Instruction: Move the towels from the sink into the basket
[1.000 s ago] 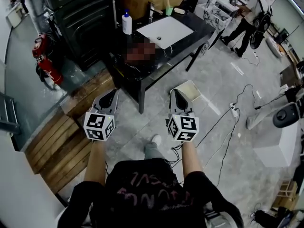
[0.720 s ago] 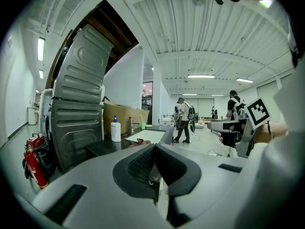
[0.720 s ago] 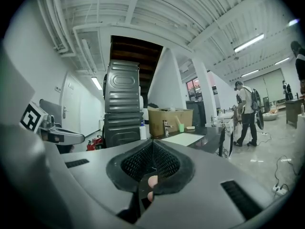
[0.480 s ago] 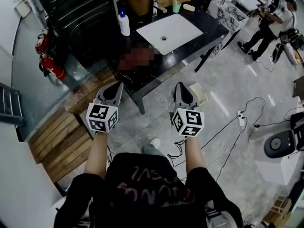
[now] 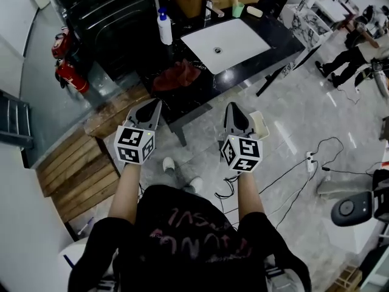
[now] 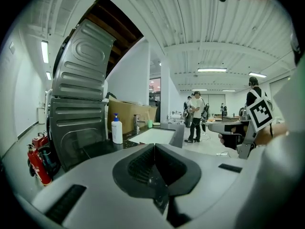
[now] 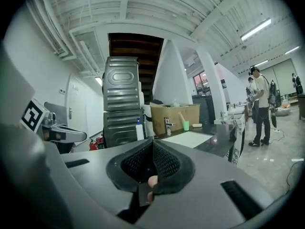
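Note:
A red towel (image 5: pixel 176 75) lies bunched on the black counter (image 5: pixel 200 93), left of the white sink (image 5: pixel 226 42), whose basin looks bare. A pale rectangular basket (image 5: pixel 260 125) stands on the floor under the counter's near corner, partly hidden by my right gripper (image 5: pixel 231 107). My left gripper (image 5: pixel 156 103) hovers short of the counter's front edge, below the towel. Both are shut with nothing between the jaws, as the left gripper (image 6: pixel 155 148) and right gripper (image 7: pixel 152 145) show in their own views. The sink (image 7: pixel 188 139) lies ahead of both.
A soap bottle (image 5: pixel 164 28), a tap (image 5: pixel 209 8) and a green cup (image 5: pixel 236 8) stand behind the sink. A dark metal cabinet (image 5: pixel 103 17) and red fire extinguishers (image 5: pixel 72 72) are to the left, wooden pallets (image 5: pixel 79 166) on the floor, cables (image 5: pixel 292 163) to the right, people (image 5: pixel 355 38) far right.
The counter and sink have drawn closer in the head view as the person stepped forward. Both grippers stay shut and side by side.

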The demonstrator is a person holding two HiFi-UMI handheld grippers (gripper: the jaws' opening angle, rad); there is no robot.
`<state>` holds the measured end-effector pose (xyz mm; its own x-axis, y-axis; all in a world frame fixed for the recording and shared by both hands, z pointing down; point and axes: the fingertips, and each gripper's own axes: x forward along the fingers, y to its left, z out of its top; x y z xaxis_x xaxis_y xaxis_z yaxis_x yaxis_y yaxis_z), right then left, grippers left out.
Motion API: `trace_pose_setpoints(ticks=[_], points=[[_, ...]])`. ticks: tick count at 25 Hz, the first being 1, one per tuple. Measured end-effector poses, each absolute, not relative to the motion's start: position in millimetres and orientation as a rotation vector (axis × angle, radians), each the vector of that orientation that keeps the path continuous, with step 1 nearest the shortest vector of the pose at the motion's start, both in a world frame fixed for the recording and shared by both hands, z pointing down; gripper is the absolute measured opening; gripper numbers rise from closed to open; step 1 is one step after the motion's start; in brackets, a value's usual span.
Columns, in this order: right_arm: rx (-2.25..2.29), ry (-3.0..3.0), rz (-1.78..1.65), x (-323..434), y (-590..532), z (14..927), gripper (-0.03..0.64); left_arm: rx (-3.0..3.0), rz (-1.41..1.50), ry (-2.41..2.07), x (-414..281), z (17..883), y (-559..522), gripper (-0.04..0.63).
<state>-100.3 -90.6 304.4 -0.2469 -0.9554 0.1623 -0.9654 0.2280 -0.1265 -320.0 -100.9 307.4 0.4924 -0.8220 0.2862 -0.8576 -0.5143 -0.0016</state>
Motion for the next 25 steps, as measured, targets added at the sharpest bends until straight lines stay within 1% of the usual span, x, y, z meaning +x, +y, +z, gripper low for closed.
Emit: trace_pose_setpoints(ticks=[11, 21, 22, 23, 24, 25], points=[[1.891, -2.392, 0.303, -119, -143, 313, 0.015, 2.555, 0.367, -1.463, -337, 322, -154, 0.017], [1.892, -2.364, 0.321, -127, -178, 323, 0.015, 2.585, 0.4, -1.373, -328, 338, -197, 0.018], [1.893, -2.36, 0.324, -126, -180, 325, 0.015, 2.589, 0.414, -1.355, -324, 341, -200, 0.026], [1.896, -2.355, 0.328, -124, -181, 327, 0.015, 2.591, 0.429, -1.331, -320, 345, -203, 0.069], [1.899, -2.351, 0.333, -123, -183, 328, 0.015, 2.592, 0.446, -1.304, -316, 350, -206, 0.132], [1.902, -2.345, 0.338, -122, -184, 330, 0.015, 2.594, 0.465, -1.279, -312, 355, -209, 0.179]])
